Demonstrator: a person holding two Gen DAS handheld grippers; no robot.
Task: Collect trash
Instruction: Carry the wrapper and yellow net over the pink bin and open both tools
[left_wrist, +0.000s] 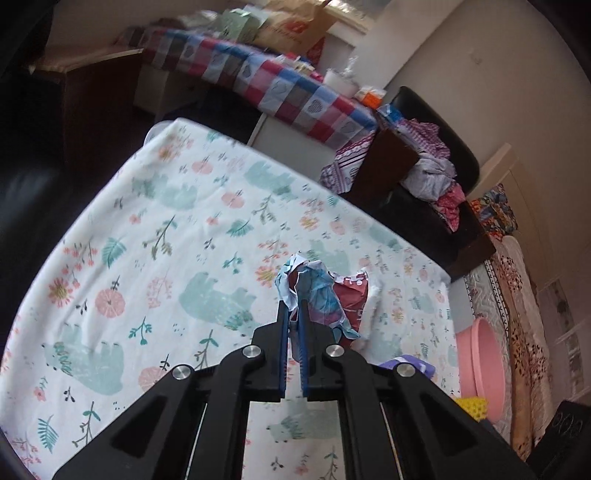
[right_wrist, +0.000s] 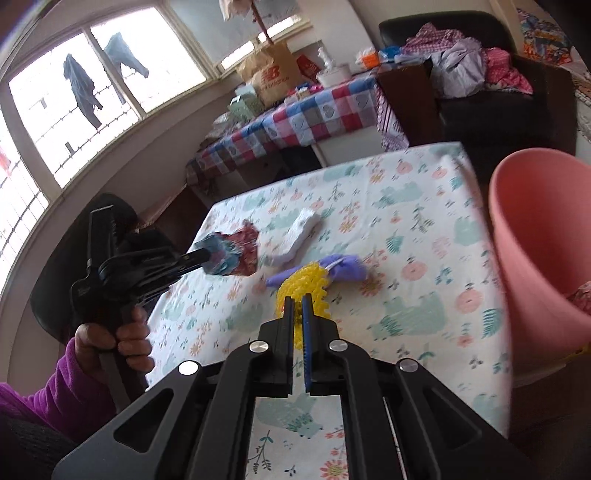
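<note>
left gripper (left_wrist: 293, 314) nearly shut, pinching a crumpled blue wrapper (left_wrist: 317, 295) near the middle of the left view. red wrapper (left_wrist: 352, 299) just behind it, touching or very close, hard to tell which. both low over the flowery table (left_wrist: 147, 229).

right gripper (right_wrist: 298, 306) nearly shut too, clamped on a yellow bumpy thing (right_wrist: 303, 284) in the middle of the right view. cannot tell what the yellow thing is.

pink bin (right_wrist: 535, 229) at the right edge of the right view, past the table edge, mouth tipped toward the table. something small and pink already inside, low right.

on the table: purple glove (right_wrist: 343, 269) just behind the yellow thing, long way running left to right. white tissue (right_wrist: 299, 232) above it, toward the middle, long way slanting up to the right.

next, probably: yellow thing over to the bin. bin off to the right of the right gripper, so much nearer to that one. left gripper far on the left side of the right view, whole table between it and the bin. so right first, left after, across the table.
</note>
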